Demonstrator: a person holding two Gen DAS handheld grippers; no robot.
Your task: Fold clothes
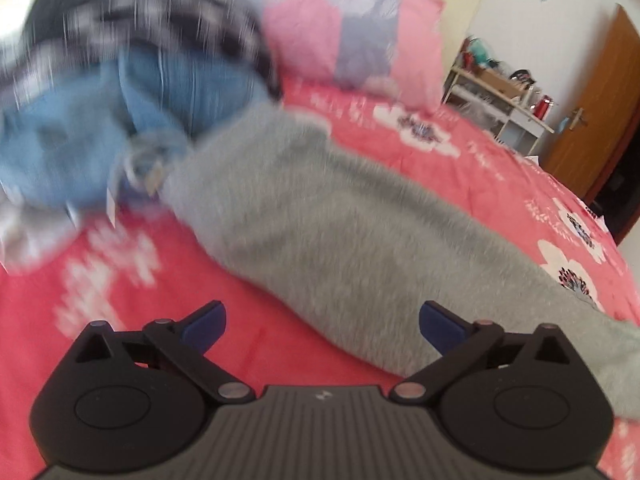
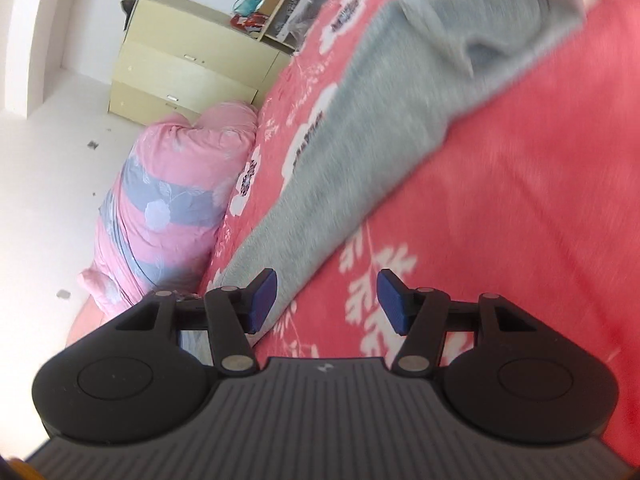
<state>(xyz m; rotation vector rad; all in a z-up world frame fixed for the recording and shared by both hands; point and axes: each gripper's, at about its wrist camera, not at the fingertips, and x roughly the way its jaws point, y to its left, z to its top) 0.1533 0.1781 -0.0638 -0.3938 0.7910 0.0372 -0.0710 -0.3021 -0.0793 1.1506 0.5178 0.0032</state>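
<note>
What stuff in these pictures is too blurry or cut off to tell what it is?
- Left wrist view: the pile of clothes is smeared by motion blur; only blue and dark patterned cloth shows, not what garments they are.
- Left wrist view: the grey garment is blurred, and its near end is hidden behind the left gripper.
- Right wrist view: the same grey garment runs off the top edge.
- Both views: things on the shelf are too small.

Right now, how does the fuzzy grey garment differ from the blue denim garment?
The fuzzy grey garment lies stretched out long on the red floral bedspread; the blue denim garment is bunched in a pile. The grey one lies alone; the denim has dark clothes heaped on it. Both are out of either gripper's grasp.
</note>
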